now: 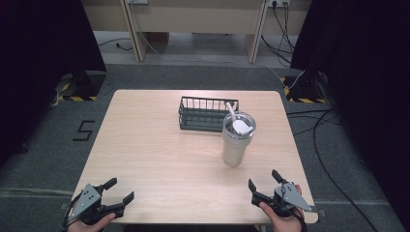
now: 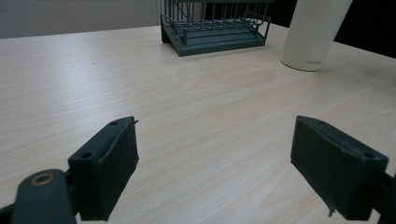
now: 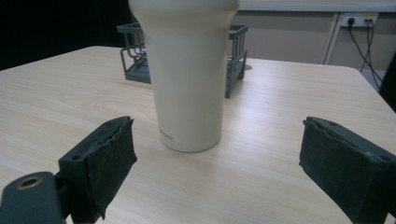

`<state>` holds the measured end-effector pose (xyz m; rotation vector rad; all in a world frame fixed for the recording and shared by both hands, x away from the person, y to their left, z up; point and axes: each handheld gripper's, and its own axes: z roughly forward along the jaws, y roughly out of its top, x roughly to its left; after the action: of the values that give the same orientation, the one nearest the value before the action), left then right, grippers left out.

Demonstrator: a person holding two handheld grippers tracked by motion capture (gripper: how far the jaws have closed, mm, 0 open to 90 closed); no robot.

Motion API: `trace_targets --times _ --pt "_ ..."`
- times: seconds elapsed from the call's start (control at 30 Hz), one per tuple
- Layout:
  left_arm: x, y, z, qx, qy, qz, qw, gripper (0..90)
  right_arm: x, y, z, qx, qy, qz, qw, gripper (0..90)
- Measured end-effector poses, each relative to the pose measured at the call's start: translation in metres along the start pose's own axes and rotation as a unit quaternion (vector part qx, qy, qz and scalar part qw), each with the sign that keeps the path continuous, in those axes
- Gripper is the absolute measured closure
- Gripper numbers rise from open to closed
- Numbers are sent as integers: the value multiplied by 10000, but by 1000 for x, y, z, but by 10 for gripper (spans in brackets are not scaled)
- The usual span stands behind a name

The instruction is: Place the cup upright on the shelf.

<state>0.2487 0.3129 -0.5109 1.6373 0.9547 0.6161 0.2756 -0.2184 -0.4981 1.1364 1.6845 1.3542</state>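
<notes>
Showing lid & straw (image 1: 230, 110) on tumbler (image 1: 236, 143), high view; both tools (image 1: 120, 190) (image 1: 264, 181) released.

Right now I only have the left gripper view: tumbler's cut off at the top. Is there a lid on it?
Observer: Yes, the tumbler has a clear lid with a straw through it.
Operator: Where's the right gripper?
Observer: The right gripper is at the table's near edge, open, facing the tumbler.
Operator: Anything inside the basket?
Observer: From the high view, the basket looks empty.
</notes>
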Motion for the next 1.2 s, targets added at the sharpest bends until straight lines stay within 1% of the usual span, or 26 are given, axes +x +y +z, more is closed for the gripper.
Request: trace_targets --times 0.1,0.37,0.4,0.47,0.5,0.53,0.57,0.6,0.63,0.67,0.7,0.8,1.2 --pt "-1 -1 1 10 -33 -1 10000 144 3 2 4 9 68 -21 10000 133" --pt "-4 -1 0 -25 -45 -12 10000 144 8 10 14 -70 106 -5 9999 131" --pt "-4 -1 0 -23 -50 -15 10000 144 8 11 17 -74 95 -35 9999 131" --pt "-4 -1 1 -33 -64 -35 10000 144 10 15 24 -91 132 -25 9999 131" --pt "-4 -1 1 -33 -64 -35 10000 144 10 15 24 -91 132 -25 9999 131" --pt "-4 -1 1 -35 -65 -43 10000 144 11 17 30 -53 151 -13 9999 143" --pt "-4 -1 1 -32 -59 -49 10000 144 11 17 30 -53 151 -13 9999 143" --pt "-4 -2 1 -31 -51 -56 10000 144 11 19 35 -57 171 -24 9998 143" --pt "-4 -2 1 -28 -43 -61 10000 144 11 19 35 -57 171 -24 9998 143" --pt "-3 -2 1 -27 -30 -58 10000 144 12 21 40 -65 184 -40 9998 142" --pt "-3 -2 1 -27 -30 -58 10000 144 12 21 40 -65 184 -40 9998 142" --pt "-3 -1 1 -41 -35 -68 10000 144 14 26 48 -105 192 -57 9997 142" --pt "-3 -1 1 -45 -40 -71 10000 144 20 35 77 -75 232 -86 9997 142"
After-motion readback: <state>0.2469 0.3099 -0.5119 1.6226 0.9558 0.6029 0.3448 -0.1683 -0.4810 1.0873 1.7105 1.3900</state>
